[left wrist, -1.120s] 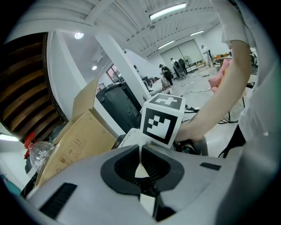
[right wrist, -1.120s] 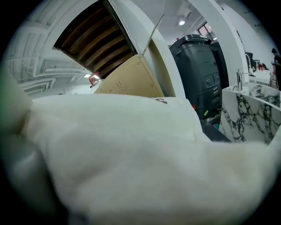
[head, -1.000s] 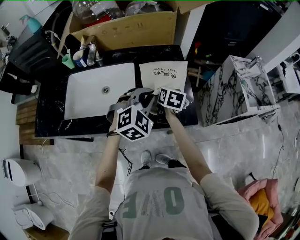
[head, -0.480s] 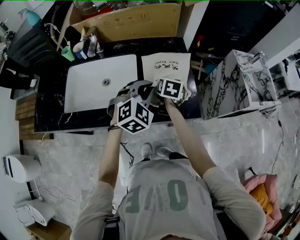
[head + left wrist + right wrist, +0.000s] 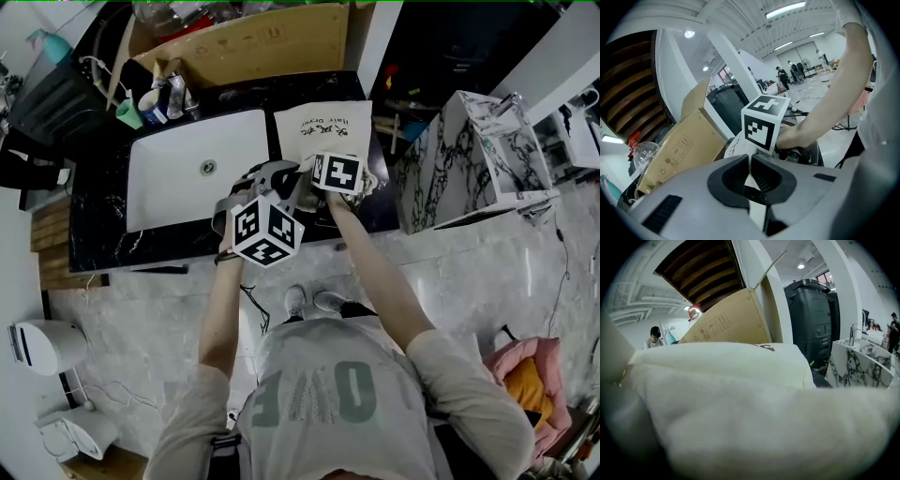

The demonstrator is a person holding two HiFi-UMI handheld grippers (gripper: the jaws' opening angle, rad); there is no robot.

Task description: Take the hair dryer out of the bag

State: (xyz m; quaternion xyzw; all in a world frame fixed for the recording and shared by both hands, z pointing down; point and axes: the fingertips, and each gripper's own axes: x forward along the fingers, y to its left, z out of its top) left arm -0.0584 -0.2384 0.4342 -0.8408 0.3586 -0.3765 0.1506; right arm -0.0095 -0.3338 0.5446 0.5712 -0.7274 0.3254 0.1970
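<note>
Right now, with the sink [image 5: 141, 187] at nine o'clock, my left gripper [image 5: 750, 164] is pinched shut on the near edge of the cream bag [image 5: 323, 131]. At one o'clock my right gripper [image 5: 336, 169] is buried in cloth, and its jaws have just been closing on something I cannot see. The hair dryer is presumably still inside, so next I need a firm grip and then a pull back.

Cream bag [image 5: 740, 404] fills the view, cardboard box [image 5: 726, 319] behind

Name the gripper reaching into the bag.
Right gripper: the bag fills its view, hiding jaws that have just been closing; left gripper pinches its edge.
</note>
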